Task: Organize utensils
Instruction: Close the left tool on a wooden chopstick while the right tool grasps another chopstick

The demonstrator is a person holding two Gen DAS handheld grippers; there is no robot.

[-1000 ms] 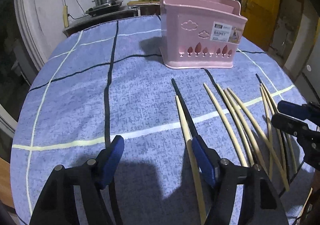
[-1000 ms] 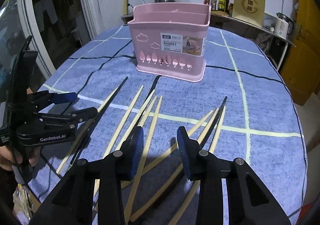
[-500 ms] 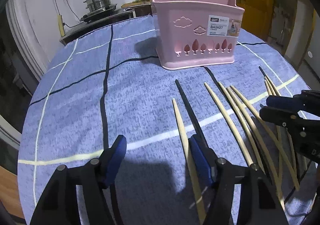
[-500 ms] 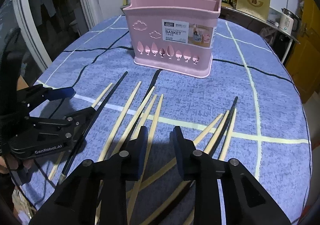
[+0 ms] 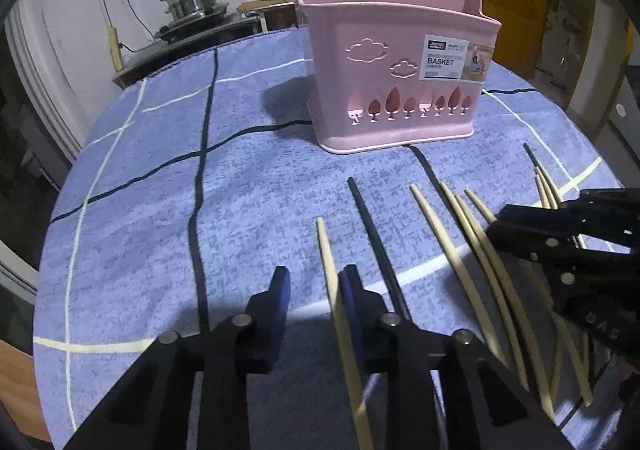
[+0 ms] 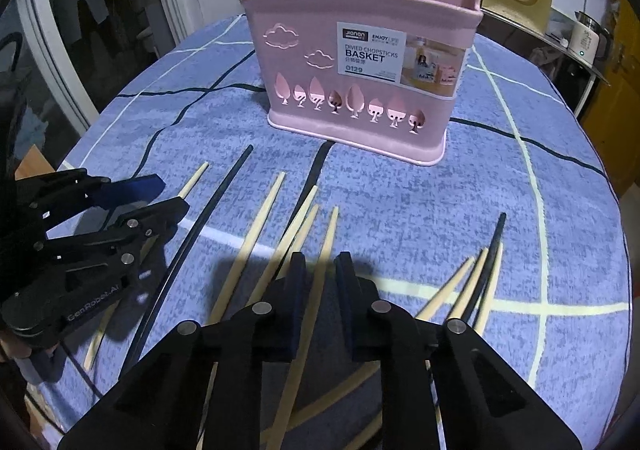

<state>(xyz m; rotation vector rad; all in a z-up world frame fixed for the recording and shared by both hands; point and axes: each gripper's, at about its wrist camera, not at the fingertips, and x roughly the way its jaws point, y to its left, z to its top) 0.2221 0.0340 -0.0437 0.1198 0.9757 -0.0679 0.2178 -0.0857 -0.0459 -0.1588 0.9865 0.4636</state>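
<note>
Ur left claw (image 5: 312, 282) is closing, pale chopstick (image 5: 326, 250) between its pads, no pinch yet. Right claw (image 6: 320, 270) is closing round a stick (image 6: 320, 282) too. Off-center stick may pivot, roll away from basket (image 6: 360, 50) ahead.

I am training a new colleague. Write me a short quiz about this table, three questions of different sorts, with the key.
1. True or false: chopsticks stick out above the rim of the pink plastic basket.
2. How many black chopsticks lie on the blue checked tablecloth? A) none B) two C) six
3. Which word is printed largest on the basket's paper label?

Key: 1. False, nothing shows above the rim. 2. B. 3. BASKET.
</note>
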